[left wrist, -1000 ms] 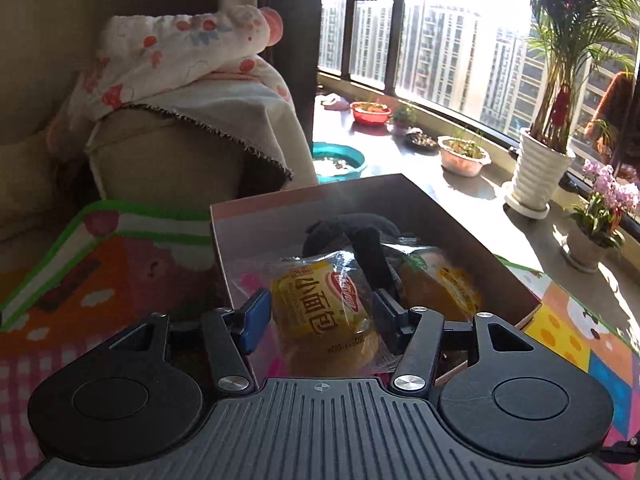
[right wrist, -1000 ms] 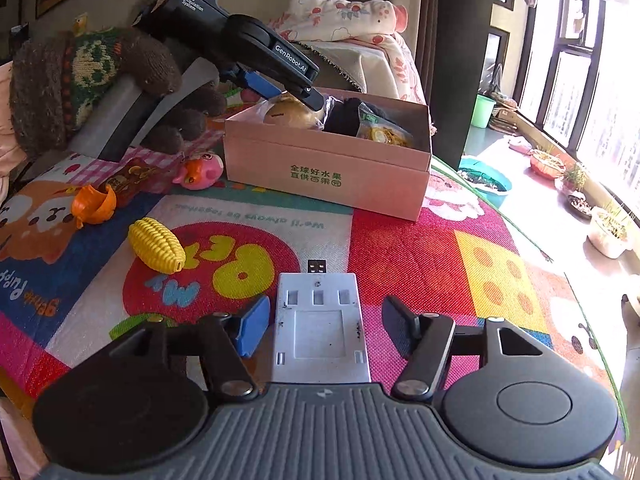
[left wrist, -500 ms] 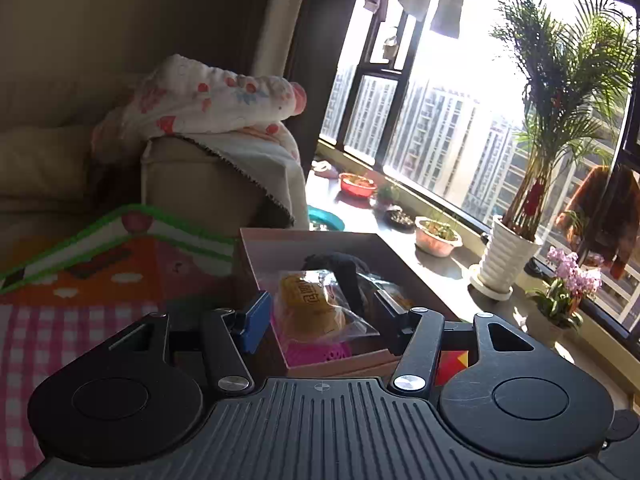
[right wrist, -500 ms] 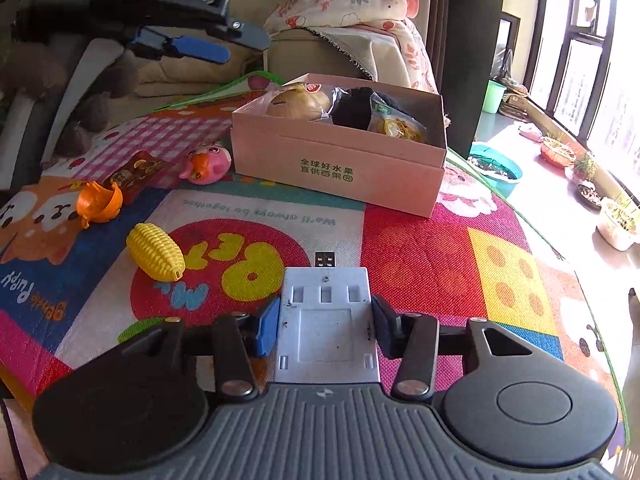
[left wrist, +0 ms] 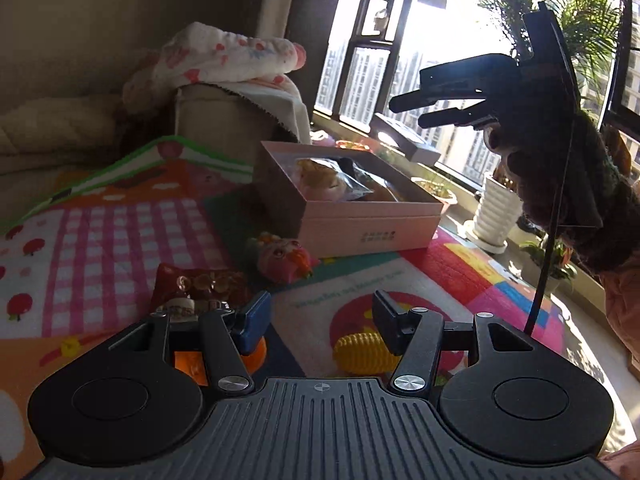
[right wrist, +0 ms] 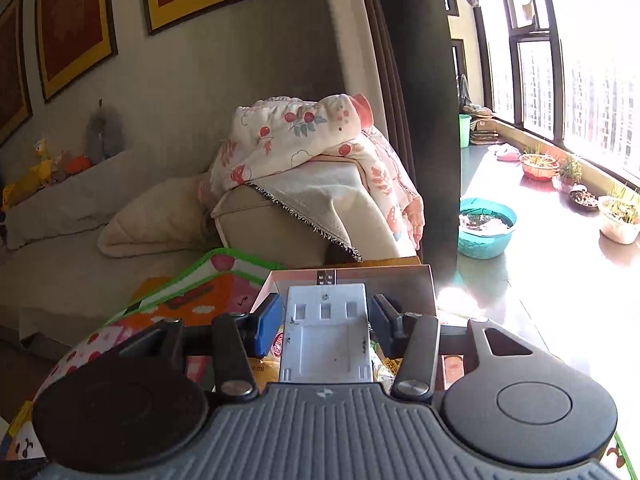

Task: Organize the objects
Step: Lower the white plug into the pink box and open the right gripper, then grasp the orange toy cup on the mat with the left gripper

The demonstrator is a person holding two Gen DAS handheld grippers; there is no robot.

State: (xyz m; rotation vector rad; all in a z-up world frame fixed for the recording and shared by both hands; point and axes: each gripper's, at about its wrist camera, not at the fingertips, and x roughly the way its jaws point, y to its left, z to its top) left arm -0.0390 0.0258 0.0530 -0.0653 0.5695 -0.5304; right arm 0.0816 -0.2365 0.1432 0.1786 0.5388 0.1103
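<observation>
My right gripper [right wrist: 324, 316] is shut on a white USB charger [right wrist: 325, 338] and holds it above the pink cardboard box [right wrist: 400, 284]. The left wrist view shows that gripper [left wrist: 412, 110] high over the box [left wrist: 360, 228], with the charger [left wrist: 408, 142] tilted below its fingers. The box holds wrapped bread packets [left wrist: 328, 180]. My left gripper [left wrist: 320, 316] is open and empty, low over the play mat. A yellow toy corn [left wrist: 360, 352], an orange toy [left wrist: 256, 354], a pink duck toy [left wrist: 284, 260] and a red snack packet [left wrist: 196, 284] lie on the mat before it.
A colourful play mat [left wrist: 120, 232] covers the surface. A beige sofa [right wrist: 120, 216] with a floral blanket [right wrist: 296, 140] stands behind. Potted plants [left wrist: 496, 200] and a teal basin [right wrist: 486, 226] stand along the sunny window ledge at the right.
My right gripper closed on the charger, lifted it off the mat and carried it over the box. My left gripper drew back from the box, empty, to low over the mat toys.
</observation>
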